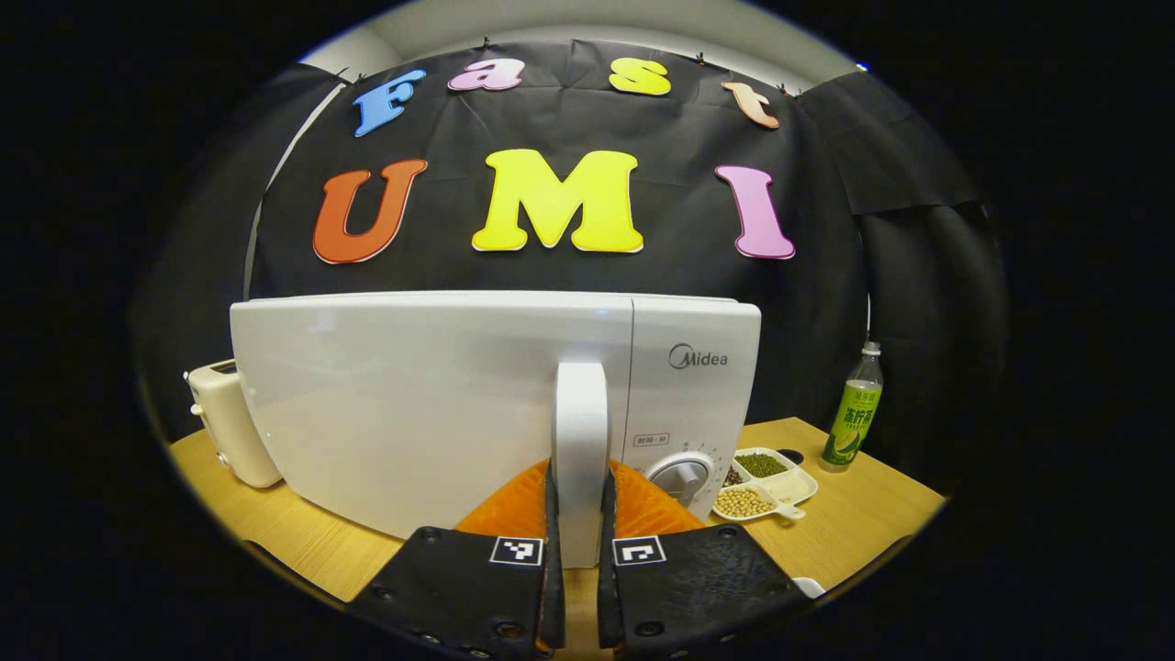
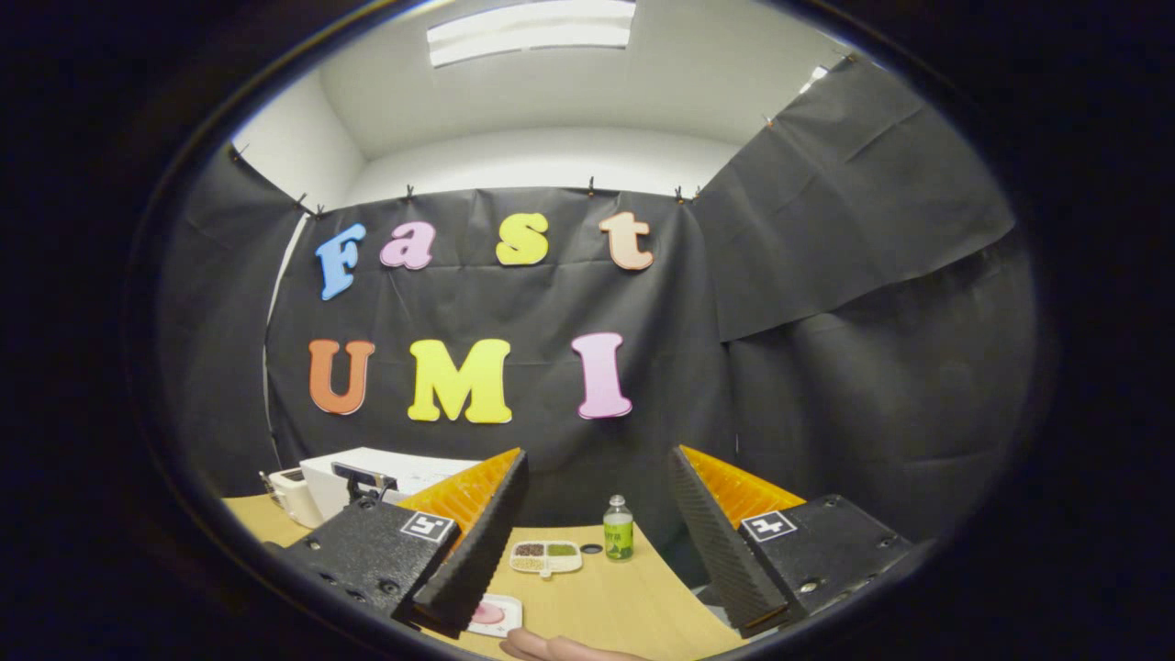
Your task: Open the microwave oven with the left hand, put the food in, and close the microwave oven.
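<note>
Squarely between the left gripper's [image 1: 580, 514] fingers stands the upright handle [image 1: 581, 441] of the white microwave oven [image 1: 413, 404], whose door is shut; the fingers are drawn in close on either side of it, pressing its flanks. Beside the oven on the wooden bench [image 1: 854, 523] lie a divided dish of beans [image 1: 766, 482] and a green bottle [image 1: 855, 408], with a toaster [image 1: 225, 422] at the far side. Meanwhile the right gripper [image 2: 597, 532] hangs with fingers spread wide, holding nothing, above a small plate of pink food [image 2: 494, 613] near the bench's front edge.
</note>
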